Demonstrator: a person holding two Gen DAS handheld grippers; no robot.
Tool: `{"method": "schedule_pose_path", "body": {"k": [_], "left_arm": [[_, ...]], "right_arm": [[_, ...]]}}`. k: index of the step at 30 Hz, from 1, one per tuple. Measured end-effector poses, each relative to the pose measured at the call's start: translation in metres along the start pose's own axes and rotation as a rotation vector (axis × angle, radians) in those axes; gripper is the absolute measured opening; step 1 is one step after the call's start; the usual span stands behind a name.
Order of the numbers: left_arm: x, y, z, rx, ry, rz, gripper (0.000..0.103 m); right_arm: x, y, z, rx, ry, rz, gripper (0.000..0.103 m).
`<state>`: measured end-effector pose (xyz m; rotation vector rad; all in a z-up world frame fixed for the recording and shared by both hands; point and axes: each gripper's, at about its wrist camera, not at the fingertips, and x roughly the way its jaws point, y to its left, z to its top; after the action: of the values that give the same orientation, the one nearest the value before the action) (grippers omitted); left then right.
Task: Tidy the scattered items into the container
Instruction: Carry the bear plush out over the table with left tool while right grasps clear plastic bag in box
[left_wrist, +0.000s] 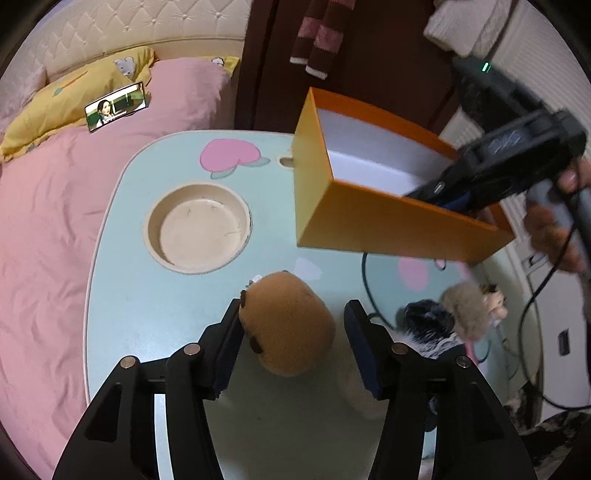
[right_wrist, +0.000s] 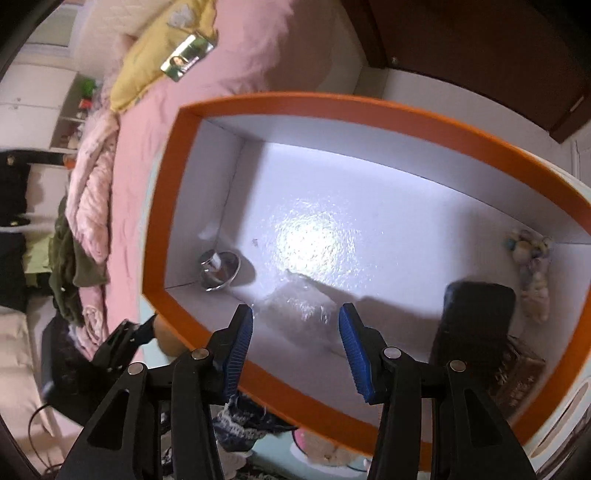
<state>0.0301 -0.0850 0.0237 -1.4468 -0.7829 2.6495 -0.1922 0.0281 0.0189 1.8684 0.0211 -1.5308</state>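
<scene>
In the left wrist view my left gripper is open around a brown plush toy on the pale green table; the left pad touches it, the right pad stands apart. The orange box stands behind, white inside. My right gripper reaches over its rim. In the right wrist view my right gripper is open and empty over the box. Inside lie a clear plastic bag, a shiny metal piece, a black case, a shell trinket and a brown box.
A black-and-white fluffy item and a beige pompom lie on the table right of the plush. A round recessed cup holder is at the table's left. A pink bed with a phone borders the table.
</scene>
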Motion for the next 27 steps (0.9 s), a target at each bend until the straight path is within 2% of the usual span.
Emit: {"method": "schedule_pose_path", "body": {"k": [2,3,5,8,12,15,20,23,27], "left_arm": [[-0.003,0.003,0.001,-0.017,-0.016,0.001,0.056],[-0.004,0.005,0.001,-0.025,-0.019,0.009,0.056],[-0.006,0.010,0.001,-0.040,-0.023,0.023,0.056],[-0.008,0.015,0.000,-0.057,-0.034,0.028,0.056],[-0.012,0.018,-0.001,-0.071,-0.038,0.030,0.056],[-0.014,0.022,-0.002,-0.100,-0.036,0.010,0.056],[-0.014,0.024,-0.003,-0.124,-0.031,0.005,0.056],[-0.013,0.025,-0.003,-0.133,-0.028,0.013,0.056],[-0.018,0.026,0.000,-0.151,-0.061,0.011,0.056]], "right_arm": [[0.002,0.004,0.000,-0.031,-0.013,-0.039,0.045],[0.001,0.007,-0.001,-0.058,-0.023,-0.067,0.031],[-0.001,0.013,-0.005,-0.102,-0.051,-0.110,0.030],[-0.006,0.013,-0.012,-0.118,-0.102,-0.123,0.029],[-0.019,0.005,-0.020,-0.105,-0.165,-0.103,0.029],[-0.043,0.004,-0.032,-0.127,-0.264,-0.113,0.029],[-0.086,0.021,-0.070,-0.227,-0.408,-0.053,0.029],[-0.096,0.032,-0.097,-0.277,-0.426,-0.015,0.029],[-0.086,0.036,-0.120,-0.290,-0.387,0.019,0.029]]}}
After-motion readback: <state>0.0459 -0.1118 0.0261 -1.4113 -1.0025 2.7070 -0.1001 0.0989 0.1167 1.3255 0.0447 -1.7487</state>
